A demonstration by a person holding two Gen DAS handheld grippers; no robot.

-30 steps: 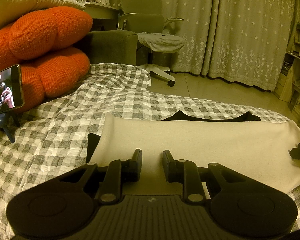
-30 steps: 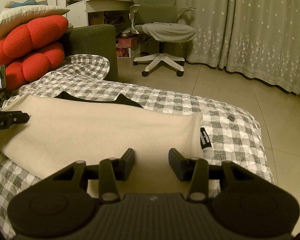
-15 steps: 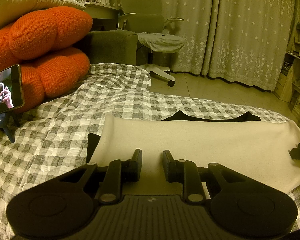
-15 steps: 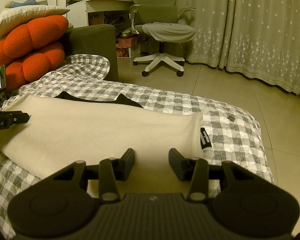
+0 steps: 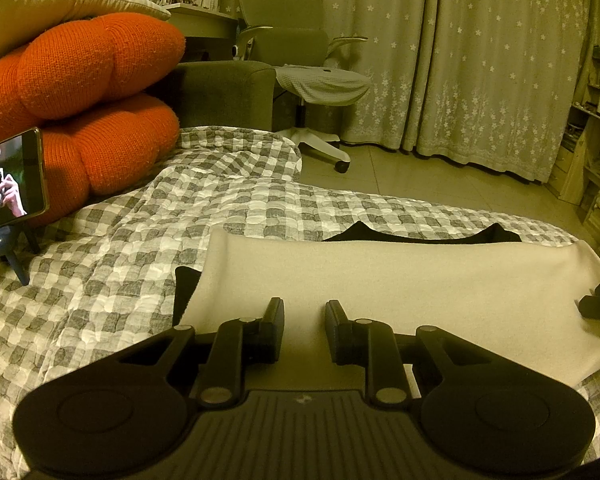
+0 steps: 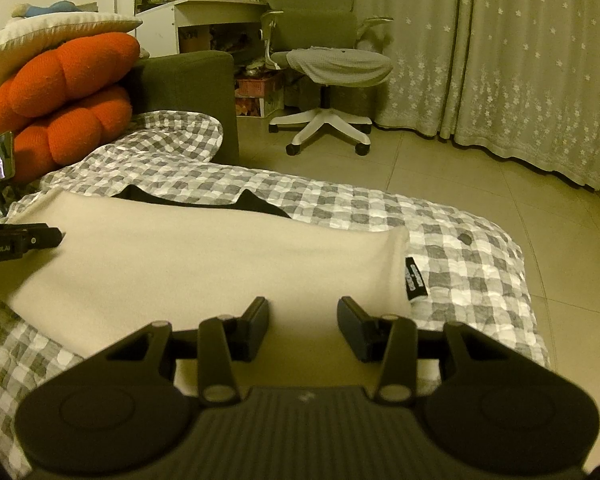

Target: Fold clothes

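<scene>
- Cream, soft fleece-like garment (image 5: 380,280), folded into a long flat band with a black lining showing at the far edge and left end, lying across the grey-and-white checked quilted bed cover (image 5: 140,240).
- Likely light, limp and compliant; no stiffness to hold a shape, so prone to sagging or sliding open when lifted by one point.
- Best taken at the near hem, one corner per side, pinching both layers together.
- Left hand-held gripper (image 5: 303,312) released, jaws apart over the near left part of the band, gripping nothing.
- Right hand-held gripper (image 6: 302,314) likewise released, jaws wider apart, near the right end beside the small black woven label (image 6: 416,282).
- Matte napped cloth, puckered quilt beneath: friction probably good, little slipping.
</scene>
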